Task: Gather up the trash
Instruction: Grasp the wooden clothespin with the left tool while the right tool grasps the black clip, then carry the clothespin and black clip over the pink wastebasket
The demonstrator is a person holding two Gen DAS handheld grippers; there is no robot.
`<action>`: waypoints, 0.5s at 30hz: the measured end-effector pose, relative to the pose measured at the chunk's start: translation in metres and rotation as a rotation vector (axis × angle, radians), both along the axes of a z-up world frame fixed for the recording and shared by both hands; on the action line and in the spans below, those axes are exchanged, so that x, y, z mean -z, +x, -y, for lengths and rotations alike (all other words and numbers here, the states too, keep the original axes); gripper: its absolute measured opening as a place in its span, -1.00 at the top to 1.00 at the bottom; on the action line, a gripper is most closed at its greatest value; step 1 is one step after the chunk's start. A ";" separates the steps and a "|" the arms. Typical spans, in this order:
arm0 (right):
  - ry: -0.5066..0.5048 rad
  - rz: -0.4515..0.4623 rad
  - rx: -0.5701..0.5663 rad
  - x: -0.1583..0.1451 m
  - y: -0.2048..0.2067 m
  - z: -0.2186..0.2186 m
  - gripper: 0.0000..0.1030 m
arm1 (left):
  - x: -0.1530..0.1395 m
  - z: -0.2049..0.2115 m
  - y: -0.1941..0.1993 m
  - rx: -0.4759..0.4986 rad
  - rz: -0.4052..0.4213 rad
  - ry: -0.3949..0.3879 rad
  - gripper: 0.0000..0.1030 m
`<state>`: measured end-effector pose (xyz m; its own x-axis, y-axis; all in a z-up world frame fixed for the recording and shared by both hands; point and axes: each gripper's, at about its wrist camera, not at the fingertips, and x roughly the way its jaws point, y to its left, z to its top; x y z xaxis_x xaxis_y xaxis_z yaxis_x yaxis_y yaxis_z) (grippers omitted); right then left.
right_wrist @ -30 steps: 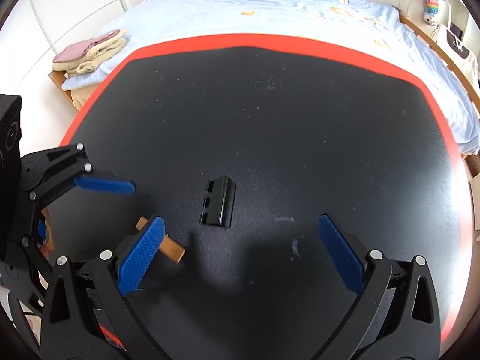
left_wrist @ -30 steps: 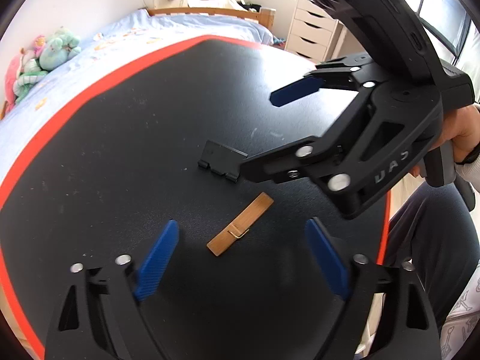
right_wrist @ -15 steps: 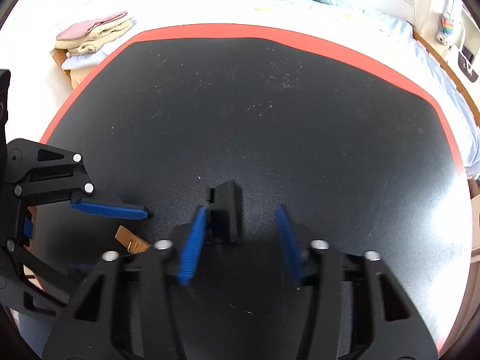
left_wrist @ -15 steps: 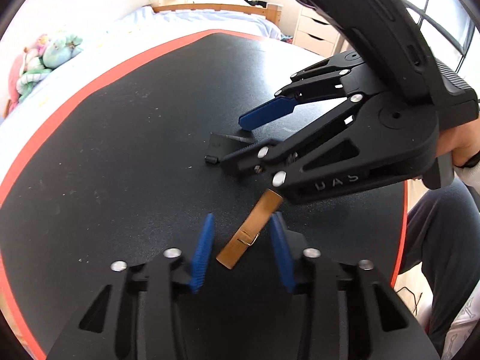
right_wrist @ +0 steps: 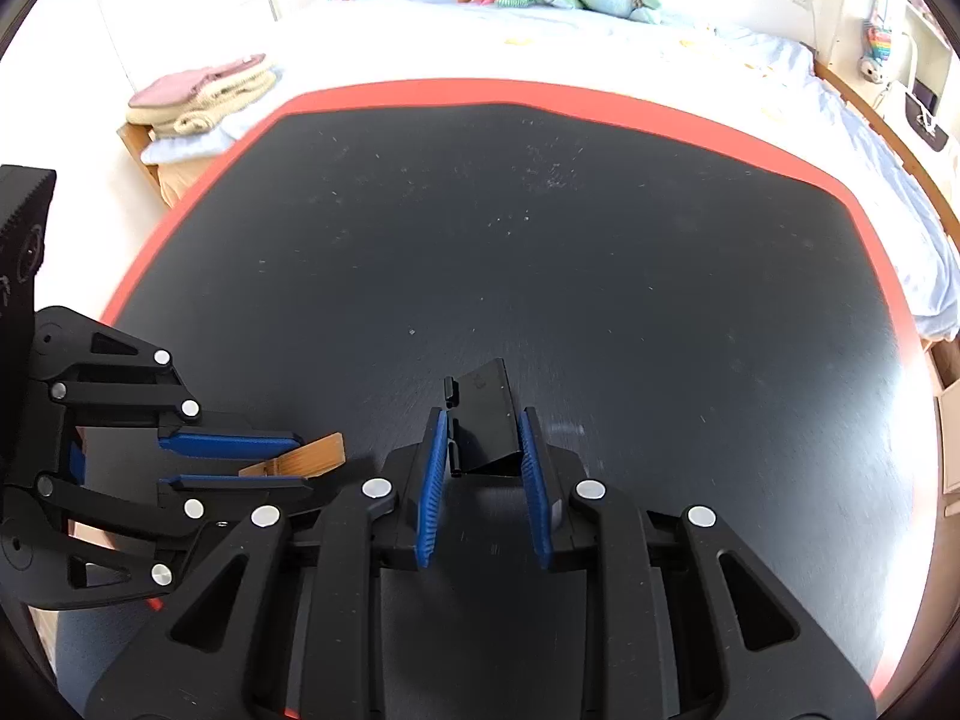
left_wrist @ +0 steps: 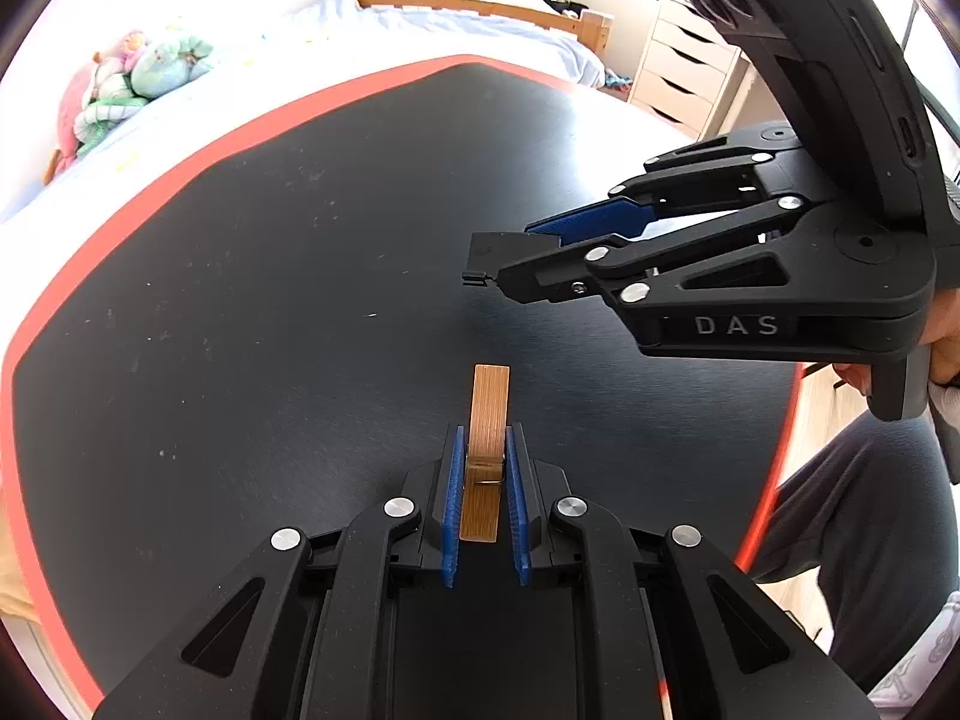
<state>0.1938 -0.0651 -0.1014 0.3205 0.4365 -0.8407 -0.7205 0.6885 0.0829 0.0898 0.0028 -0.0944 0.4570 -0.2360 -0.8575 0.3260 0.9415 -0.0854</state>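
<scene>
clothespin (left_wrist: 483, 450) lies left of the plastic clip (right_wrist: 487, 425), above the table (right_wrist: 600, 276).

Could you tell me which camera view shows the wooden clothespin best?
The left wrist view: the clothespin runs lengthwise between the left gripper fingers, spring visible. The right wrist view shows only its tip poking from that gripper at the edge.

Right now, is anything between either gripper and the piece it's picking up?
Nothing visible. The left gripper is shut on the wooden clothespin, and the right gripper is shut on the black plastic clip.
</scene>
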 end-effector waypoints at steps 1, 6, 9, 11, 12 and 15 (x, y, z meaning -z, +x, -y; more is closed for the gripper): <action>0.005 0.007 0.002 -0.004 -0.005 0.005 0.53 | -0.004 0.003 -0.003 -0.005 0.004 0.001 0.73; 0.030 0.025 0.008 -0.023 -0.033 0.031 0.53 | -0.023 0.011 -0.027 -0.044 0.022 -0.001 0.73; 0.049 0.038 0.012 -0.034 -0.053 0.046 0.53 | -0.034 0.019 -0.039 -0.055 0.035 0.000 0.73; 0.064 0.042 0.013 -0.041 -0.067 0.057 0.53 | -0.043 0.026 -0.052 -0.047 0.051 0.003 0.73; 0.073 0.047 0.014 -0.044 -0.075 0.064 0.53 | -0.045 0.027 -0.056 -0.046 0.056 0.003 0.73; 0.097 0.059 0.015 -0.054 -0.099 0.078 0.53 | -0.057 0.031 -0.070 -0.058 0.073 -0.010 0.73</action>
